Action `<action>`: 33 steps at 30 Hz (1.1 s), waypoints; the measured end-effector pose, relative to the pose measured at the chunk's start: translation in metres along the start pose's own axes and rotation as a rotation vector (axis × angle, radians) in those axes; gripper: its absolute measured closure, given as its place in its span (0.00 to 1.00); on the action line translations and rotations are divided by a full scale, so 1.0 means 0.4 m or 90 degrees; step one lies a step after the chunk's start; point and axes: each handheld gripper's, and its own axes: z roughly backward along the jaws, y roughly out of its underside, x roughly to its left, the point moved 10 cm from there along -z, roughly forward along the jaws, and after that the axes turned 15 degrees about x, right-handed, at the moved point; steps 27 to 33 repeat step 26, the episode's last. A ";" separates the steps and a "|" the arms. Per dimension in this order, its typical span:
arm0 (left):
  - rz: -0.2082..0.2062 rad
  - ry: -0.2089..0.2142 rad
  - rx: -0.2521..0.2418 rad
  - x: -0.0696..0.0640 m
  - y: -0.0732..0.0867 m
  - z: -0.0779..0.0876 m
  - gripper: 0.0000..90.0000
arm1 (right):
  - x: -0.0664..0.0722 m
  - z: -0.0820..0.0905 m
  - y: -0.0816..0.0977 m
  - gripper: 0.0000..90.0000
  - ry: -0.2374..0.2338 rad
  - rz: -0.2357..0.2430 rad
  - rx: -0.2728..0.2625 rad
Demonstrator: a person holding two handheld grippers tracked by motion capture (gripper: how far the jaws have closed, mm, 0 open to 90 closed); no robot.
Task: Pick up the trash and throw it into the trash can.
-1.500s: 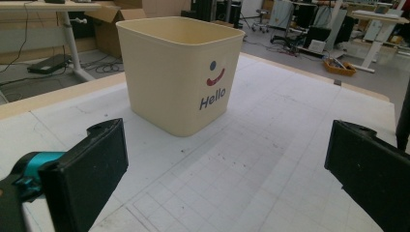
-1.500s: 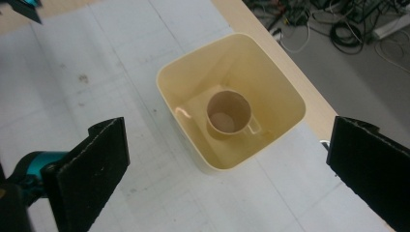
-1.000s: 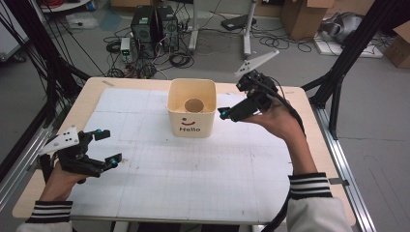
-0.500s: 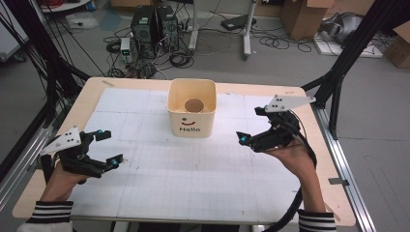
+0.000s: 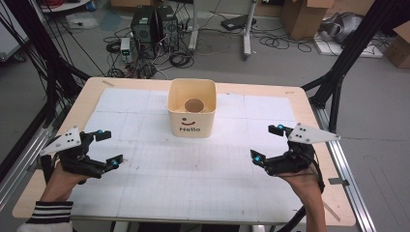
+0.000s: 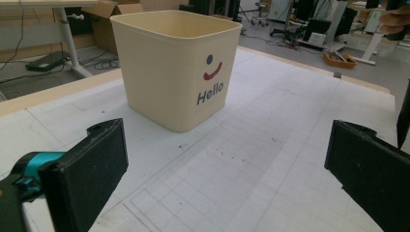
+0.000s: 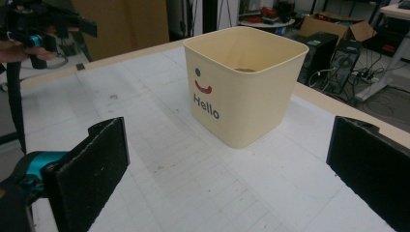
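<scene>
Left gripper (image 5: 106, 147): jaws spread wide, holding nothing, poised over the white grid mat (image 5: 193, 183) at the table's left edge. Right gripper (image 5: 267, 143): jaws likewise wide apart, empty, at the mat's right side. Cream bin (image 5: 192, 116), marked "Hello" with a smile: upright at the mat's far centre, well apart from both. Brown round object (image 5: 194, 105) inside the bin: identity hard to make out.

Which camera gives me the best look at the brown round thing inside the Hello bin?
The high view: it looks straight down onto the brown round object in the bin. The right gripper view catches a sliver; the left gripper view's near wall hides it.
</scene>
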 end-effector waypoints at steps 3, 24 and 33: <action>0.002 0.000 0.000 0.000 0.000 -0.001 0.02 | -0.002 0.006 0.024 0.00 0.000 -0.008 -0.014; 0.000 -0.002 0.003 0.001 0.003 -0.003 0.02 | 0.003 -0.001 0.091 0.00 -0.008 -0.014 -0.055; -0.002 -0.002 0.004 0.001 0.003 -0.002 0.02 | 0.004 0.001 0.092 0.00 -0.008 -0.016 -0.054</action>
